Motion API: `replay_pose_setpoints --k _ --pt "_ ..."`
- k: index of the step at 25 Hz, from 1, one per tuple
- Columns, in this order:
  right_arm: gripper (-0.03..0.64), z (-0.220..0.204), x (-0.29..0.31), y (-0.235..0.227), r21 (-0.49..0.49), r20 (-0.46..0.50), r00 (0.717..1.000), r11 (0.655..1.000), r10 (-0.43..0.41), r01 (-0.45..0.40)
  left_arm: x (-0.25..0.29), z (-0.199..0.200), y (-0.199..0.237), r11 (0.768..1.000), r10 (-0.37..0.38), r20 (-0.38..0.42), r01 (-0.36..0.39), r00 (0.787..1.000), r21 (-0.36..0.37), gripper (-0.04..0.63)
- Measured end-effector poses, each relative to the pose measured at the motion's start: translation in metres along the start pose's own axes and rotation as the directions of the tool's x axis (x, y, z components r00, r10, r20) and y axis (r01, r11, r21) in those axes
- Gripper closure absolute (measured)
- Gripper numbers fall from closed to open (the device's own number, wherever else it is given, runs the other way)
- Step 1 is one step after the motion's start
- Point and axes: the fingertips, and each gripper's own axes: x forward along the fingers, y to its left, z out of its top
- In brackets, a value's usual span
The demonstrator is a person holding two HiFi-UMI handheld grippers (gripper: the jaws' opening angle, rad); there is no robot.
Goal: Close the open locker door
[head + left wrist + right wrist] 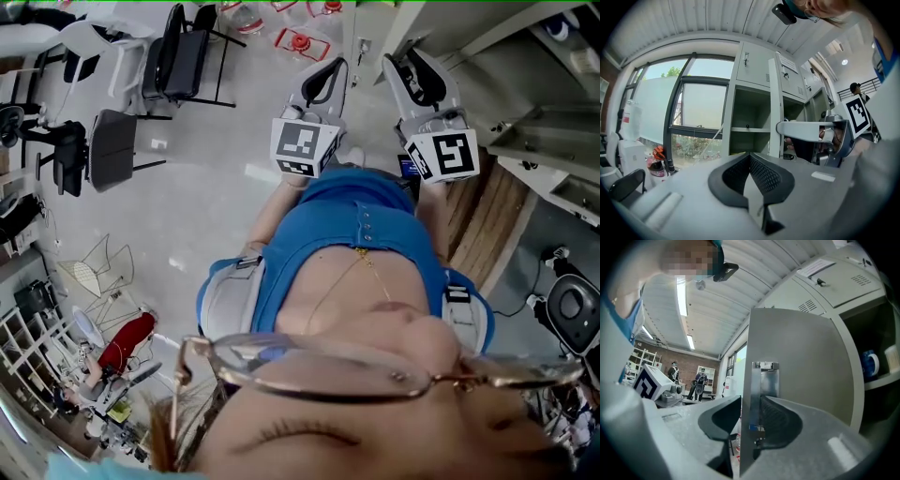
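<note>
In the right gripper view the grey locker door (801, 362) stands swung out, its thin edge and metal latch plate (765, 380) between the jaws of my right gripper (751, 405). The jaws are open, one on each side of the door edge, and I see no pad pressing on it. My left gripper (750, 157) is shut on nothing and points at the grey lockers (754, 70), where one compartment (750, 117) shows open with a shelf. In the head view both grippers (325, 82) (424, 80) are raised side by side towards the lockers (525, 56).
A blue cup (870, 363) sits on a shelf inside the open locker. Black chairs (183, 56) and a white chair stand to the left on the grey floor. A large window (693, 112) lies left of the lockers. Two people (701, 380) stand far back by a brick wall.
</note>
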Motion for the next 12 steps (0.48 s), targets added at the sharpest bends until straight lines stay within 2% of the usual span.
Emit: replay_pose_setpoints --k 5,12 --pt "0.509 -0.003 0.012 -0.003 0.031 0.008 1.0 0.999 0.005 -0.005 0.015 0.002 0.012 0.999 -0.034 0.003 0.034 0.999 0.0 0.6" --pt "0.509 -0.006 0.039 -0.008 0.018 -0.002 1.0 1.0 -0.025 0.025 0.032 0.004 0.036 0.998 -0.068 -0.006 0.069 0.998 0.015 0.6"
